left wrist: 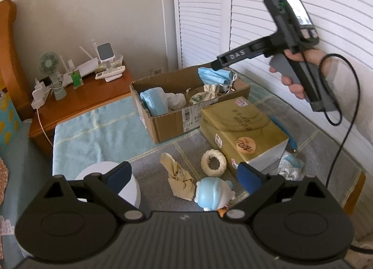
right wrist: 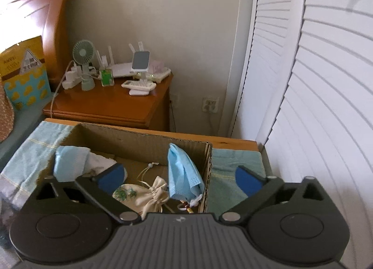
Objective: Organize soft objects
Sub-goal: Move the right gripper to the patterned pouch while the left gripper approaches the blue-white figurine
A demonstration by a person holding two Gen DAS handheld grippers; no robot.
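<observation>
An open cardboard box (left wrist: 163, 126) (right wrist: 139, 138) stands on the towel-covered table. In it lie a light-blue face mask (left wrist: 213, 76) (right wrist: 184, 173), a cream drawstring pouch (left wrist: 207, 94) (right wrist: 144, 196) and a blue-and-white sock (left wrist: 153, 101) (right wrist: 70, 164). My right gripper (left wrist: 216, 64) (right wrist: 179, 175), held by a hand, hovers over the box's right end, open wide. The mask hangs between its jaws against the box wall, clear of both pads. My left gripper (left wrist: 184, 173) is open and empty above a beige cloth (left wrist: 179, 178), a white fluffy ring (left wrist: 213, 152) and a blue-and-white plush toy (left wrist: 212, 194).
A gold box (left wrist: 242, 126) lies right of the cardboard box, with crumpled wrapping (left wrist: 289, 168) beside it. A white cylinder (left wrist: 93, 172) stands under my left finger. A wooden nightstand (left wrist: 88, 103) (right wrist: 112, 108) carries a fan and chargers. White louvred doors (left wrist: 303, 12) (right wrist: 326, 82) close off the right.
</observation>
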